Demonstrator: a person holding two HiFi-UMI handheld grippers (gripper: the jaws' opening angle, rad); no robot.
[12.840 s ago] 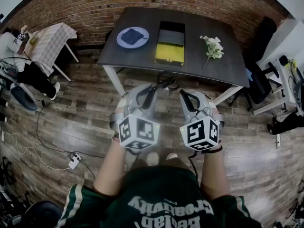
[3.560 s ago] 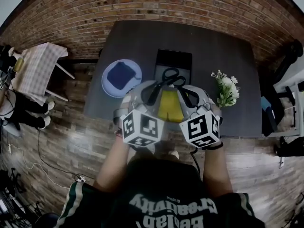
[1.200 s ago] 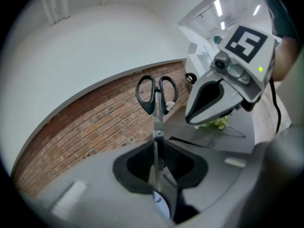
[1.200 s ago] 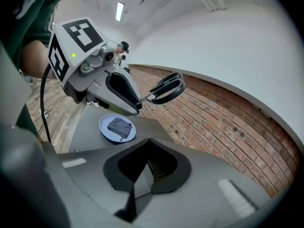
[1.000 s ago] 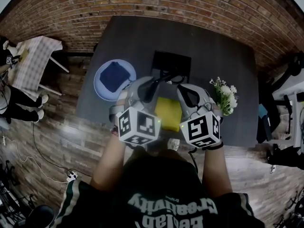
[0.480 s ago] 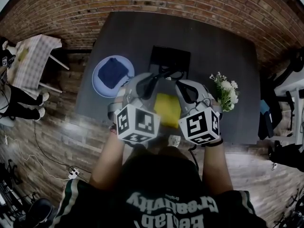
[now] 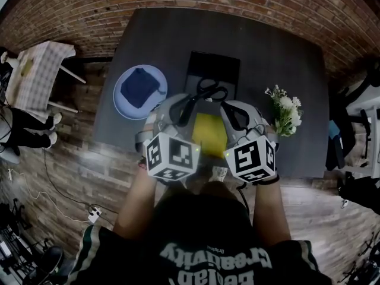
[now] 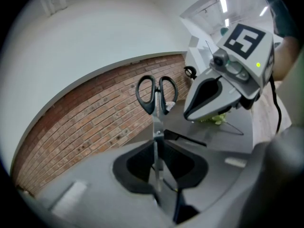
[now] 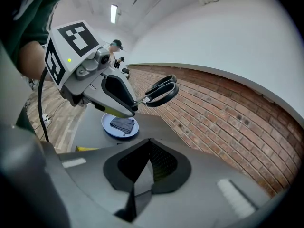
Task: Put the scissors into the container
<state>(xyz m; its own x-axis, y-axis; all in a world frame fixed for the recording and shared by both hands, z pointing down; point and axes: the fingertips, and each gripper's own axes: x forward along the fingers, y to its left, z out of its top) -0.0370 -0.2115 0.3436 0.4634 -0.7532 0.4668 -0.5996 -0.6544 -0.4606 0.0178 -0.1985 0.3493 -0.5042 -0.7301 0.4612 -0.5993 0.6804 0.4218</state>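
— Where are the scissors, and how far along is this?

— The black-handled steel scissors [image 8: 156,99] are sitting in the left claw [image 7: 191,104]. It is clamping the blades edge-on, and the handle loops are poking out ahead of its tips. So I'm judging the pickup as done.

— And the container?

— The long rectangular container [image 7: 214,70], black at its far end and yellow at its near end, is lying on the dark grey table [image 7: 154,34], ahead of and below both claws. In the head view the handles are hanging over the black half, and they look clear of it.

— What's the other claw doing?

— The right claw [image 7: 230,108] is hovering just beside the left one, with its jaws together on nothing.

— So what's remaining?

— Lowering the scissors and letting go. They are not lying in the container yet.
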